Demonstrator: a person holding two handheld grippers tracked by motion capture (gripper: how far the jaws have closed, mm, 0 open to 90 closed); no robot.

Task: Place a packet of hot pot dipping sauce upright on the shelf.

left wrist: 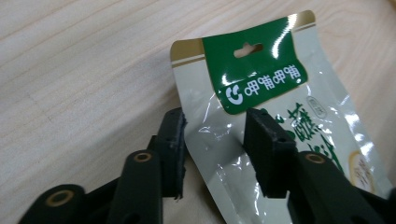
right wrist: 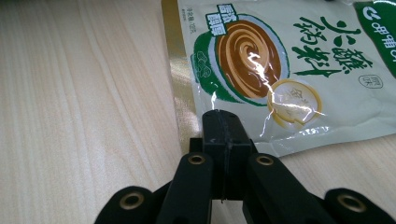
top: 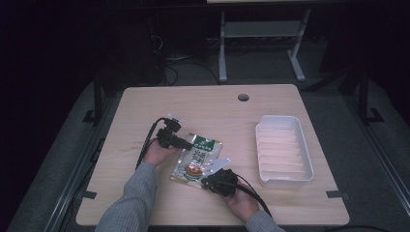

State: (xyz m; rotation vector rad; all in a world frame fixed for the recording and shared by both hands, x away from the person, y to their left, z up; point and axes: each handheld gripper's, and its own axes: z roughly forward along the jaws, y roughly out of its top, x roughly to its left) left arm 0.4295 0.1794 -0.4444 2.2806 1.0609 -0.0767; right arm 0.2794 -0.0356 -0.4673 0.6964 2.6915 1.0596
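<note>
A glossy sauce packet (top: 197,159) with a green header and a picture of a brown swirl lies flat on the wooden table (top: 270,104). My left gripper (top: 189,144) is at its upper left. It stands open in the left gripper view (left wrist: 219,126), and the packet (left wrist: 261,79) edge below the green header runs between the jaws. My right gripper (top: 205,182) sits at the packet's lower right corner. In the right gripper view it (right wrist: 223,116) is shut, its tips over the near edge of the packet (right wrist: 280,60) beside the gold strip.
A white ribbed plastic tray (top: 305,145) stands to the right of the packet. A cable hole (top: 243,97) sits near the table's far edge. Bare wood lies left of and behind the packet. A metal frame (top: 261,29) stands on the floor beyond.
</note>
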